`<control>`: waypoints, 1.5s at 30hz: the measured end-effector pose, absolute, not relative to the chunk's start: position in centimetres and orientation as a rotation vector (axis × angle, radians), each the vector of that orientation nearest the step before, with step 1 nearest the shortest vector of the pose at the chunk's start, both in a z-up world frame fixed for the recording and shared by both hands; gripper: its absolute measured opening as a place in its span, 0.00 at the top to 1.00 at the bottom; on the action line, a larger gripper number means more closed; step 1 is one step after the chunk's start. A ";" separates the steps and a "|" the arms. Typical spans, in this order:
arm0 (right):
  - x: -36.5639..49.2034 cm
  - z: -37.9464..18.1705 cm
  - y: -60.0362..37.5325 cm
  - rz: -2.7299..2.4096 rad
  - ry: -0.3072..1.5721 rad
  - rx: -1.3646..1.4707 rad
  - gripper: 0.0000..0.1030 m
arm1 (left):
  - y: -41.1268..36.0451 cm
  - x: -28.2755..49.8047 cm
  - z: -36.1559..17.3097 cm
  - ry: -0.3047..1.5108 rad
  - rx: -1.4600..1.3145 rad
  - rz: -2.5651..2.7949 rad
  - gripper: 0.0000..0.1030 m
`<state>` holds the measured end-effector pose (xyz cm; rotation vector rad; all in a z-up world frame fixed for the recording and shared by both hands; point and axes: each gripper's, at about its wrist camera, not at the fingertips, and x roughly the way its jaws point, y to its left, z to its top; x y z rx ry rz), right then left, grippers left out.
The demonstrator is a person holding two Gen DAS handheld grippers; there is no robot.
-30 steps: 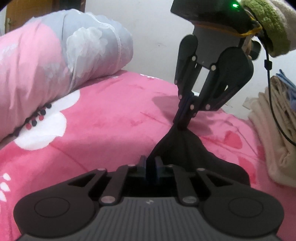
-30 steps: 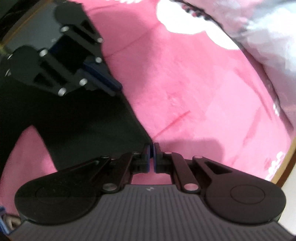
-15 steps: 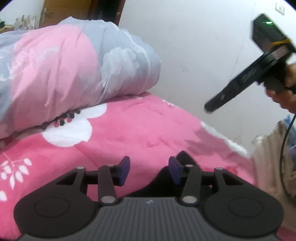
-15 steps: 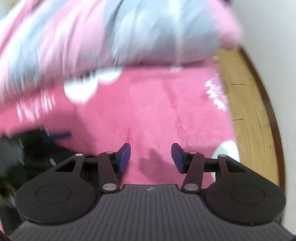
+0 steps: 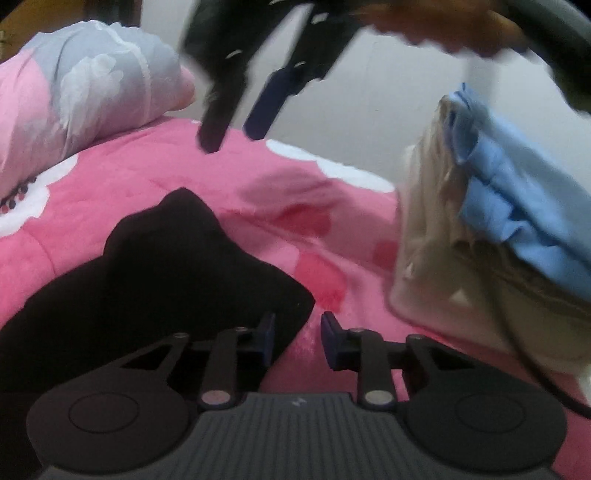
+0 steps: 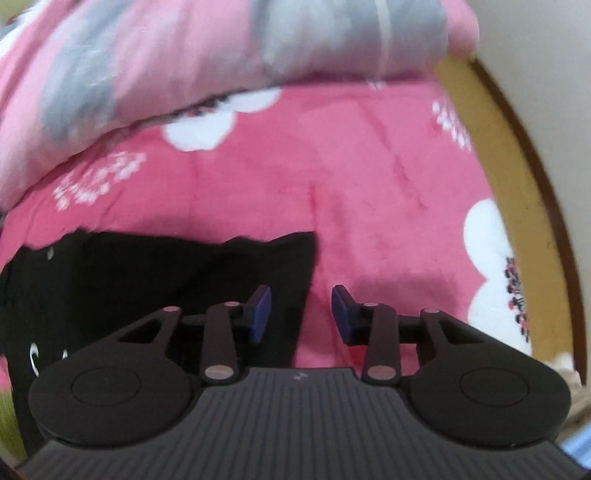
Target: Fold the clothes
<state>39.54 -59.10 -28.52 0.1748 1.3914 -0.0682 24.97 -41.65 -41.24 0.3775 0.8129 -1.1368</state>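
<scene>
**Clerk:** Item one. Left two-finger gripper, black with blue pads point(image 5: 295, 338): jaws standing apart, nothing between them. It is hovering low over the right edge of the black cloth garment point(image 5: 162, 273).

**Checker:** And where is the garment lying?

**Clerk:** It is lying loose on the pink plush bedspread with white flowers point(image 5: 229, 177), rumpled, one corner peaking up. In the right wrist view its straight right-hand edge point(image 6: 306, 266) is running just beside the left pad.

**Checker:** Item two?

**Clerk:** Right two-finger gripper, same make point(image 6: 301, 314): jaws parted, gripping nothing. In the left wrist view it is showing blurred, high above the bedspread point(image 5: 240, 110), with a person's hand point(image 5: 443, 26) holding it.

**Checker:** Other stock?

**Clerk:** Rolled pink-and-grey quilt point(image 5: 85, 92) at the far side; a heap of cream cloth point(image 5: 436, 236) with a light blue cloth point(image 5: 517, 192) on top, to the right. A wooden bed edge point(image 6: 517, 177) is bordering the bedspread.

**Checker:** Step in hand?

**Clerk:** By my reading, both grippers are between grasps: neither is holding the garment, and it is not yet neatly folded. The next move is calling for each gripper to pick an edge or corner, close on the cloth alone without pinching the bedspread, and lift evenly.
</scene>
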 end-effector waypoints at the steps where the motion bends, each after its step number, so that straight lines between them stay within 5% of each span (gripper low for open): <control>1: 40.0 -29.1 -59.4 -0.079 1.406 0.194 0.63 | -42.0 24.8 -41.5 0.811 0.381 -1.111 0.78; 9: 43.0 -33.1 -61.2 -0.124 1.445 0.326 0.65 | -43.4 24.1 -42.1 0.809 0.312 -0.995 0.97; 10: 43.1 -33.6 -61.3 -0.117 1.444 0.348 0.74 | -43.3 24.1 -42.0 0.810 0.300 -0.988 0.97; 11: 42.9 -33.9 -61.3 -0.113 1.447 0.365 0.96 | -43.2 24.0 -42.0 0.812 0.287 -0.984 0.98; 12: 42.7 -33.9 -61.4 -0.105 1.439 0.375 1.00 | -43.0 23.9 -41.9 0.818 0.272 -0.984 0.98; 34: 41.6 -34.8 -57.5 -0.195 1.397 -0.012 1.00 | -42.7 24.7 -43.4 0.926 0.076 -1.067 0.97; 35: 41.7 -34.8 -57.2 -0.196 1.388 -0.036 0.98 | -42.8 24.6 -43.4 0.919 0.079 -1.070 0.96; 37: 41.8 -34.7 -57.0 -0.211 1.379 -0.090 0.94 | -42.7 24.2 -43.3 0.912 0.060 -1.087 0.78; 40: 41.7 -33.7 -58.0 -0.253 1.340 -0.035 0.76 | -42.5 23.5 -42.8 0.899 0.037 -1.106 0.58; 45: 40.6 -30.6 -58.6 -0.329 1.216 0.028 0.75 | -41.2 23.6 -42.0 0.928 0.003 -1.028 0.51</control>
